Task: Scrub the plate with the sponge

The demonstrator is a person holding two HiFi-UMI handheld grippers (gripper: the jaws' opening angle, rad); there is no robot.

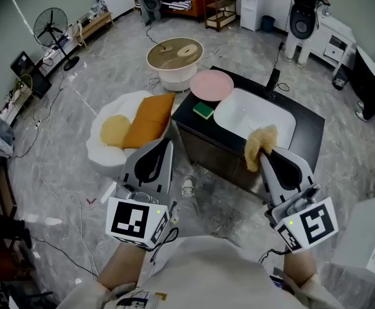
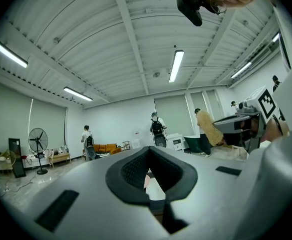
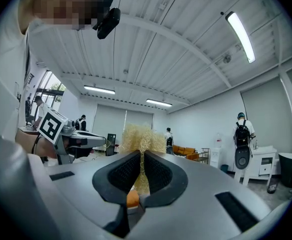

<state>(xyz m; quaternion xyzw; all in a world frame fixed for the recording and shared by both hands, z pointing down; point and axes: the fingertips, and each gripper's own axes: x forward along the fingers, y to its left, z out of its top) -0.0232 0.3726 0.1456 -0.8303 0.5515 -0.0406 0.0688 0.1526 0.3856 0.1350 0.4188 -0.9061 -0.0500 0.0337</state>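
Note:
A pink plate [image 1: 211, 84] lies on the black counter [image 1: 308, 132] behind a white sink [image 1: 238, 105]. Beside the plate sits a green sponge [image 1: 204, 111]. My right gripper [image 1: 265, 153] is shut on a tan fibrous scrubber [image 1: 259, 142], held level over the counter's near edge; in the right gripper view the scrubber [image 3: 140, 136] sticks up between the pads of the right gripper [image 3: 141, 158]. The left gripper [image 1: 165, 144] is shut with nothing in it, left of the counter above the floor. Past the left gripper [image 2: 148, 152] a sliver of the plate [image 2: 146, 180] shows.
A dark faucet [image 1: 273, 80] stands behind the sink. Left of the counter is a white seat [image 1: 100, 152] with an orange cushion [image 1: 150, 118] and a yellow one [image 1: 115, 130]. A round white tub [image 1: 174, 62] is behind it. A fan [image 1: 51, 28] and cables lie at the left.

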